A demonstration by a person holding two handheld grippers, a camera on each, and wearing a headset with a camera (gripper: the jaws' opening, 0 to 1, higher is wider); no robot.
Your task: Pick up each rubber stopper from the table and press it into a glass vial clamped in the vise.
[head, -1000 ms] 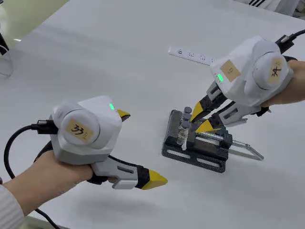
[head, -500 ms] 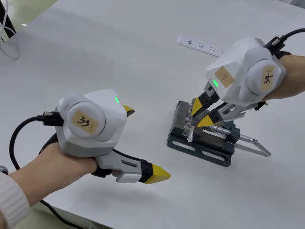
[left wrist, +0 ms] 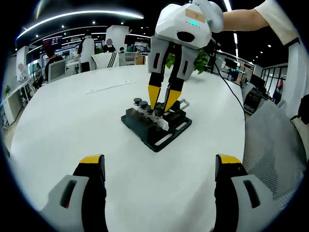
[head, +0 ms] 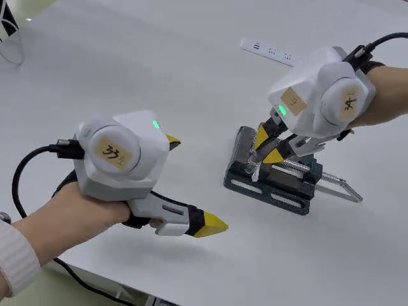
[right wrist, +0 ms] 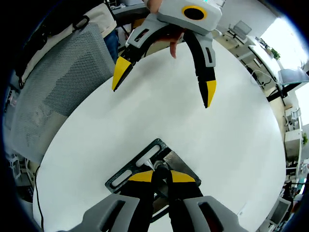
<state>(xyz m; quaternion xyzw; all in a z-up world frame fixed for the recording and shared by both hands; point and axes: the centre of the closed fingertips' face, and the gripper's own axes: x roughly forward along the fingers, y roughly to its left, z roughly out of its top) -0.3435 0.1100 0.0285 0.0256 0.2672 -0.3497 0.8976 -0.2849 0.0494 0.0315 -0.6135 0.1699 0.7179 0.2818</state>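
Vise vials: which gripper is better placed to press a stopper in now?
Right. The right gripper has its tips close together at the vials in the vise; the left gripper hovers open, away from it.

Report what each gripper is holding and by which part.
Left gripper: nothing. Right gripper appears to pinch a rubber stopper by its sides, over the vise.

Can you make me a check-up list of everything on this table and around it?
Surface: white table, smooth.
Job's things: black vise clamping a row of vials with dark stoppers.
Clutter: white power strip beyond the vise.
Grippers: left hand-held gripper wide open, holding nothing; right hand-held gripper jaws narrow at a vial top, grip unclear.
Cables: black cable at the left gripper, second cable at the right.
Surroundings: office desks, people, mesh chair.
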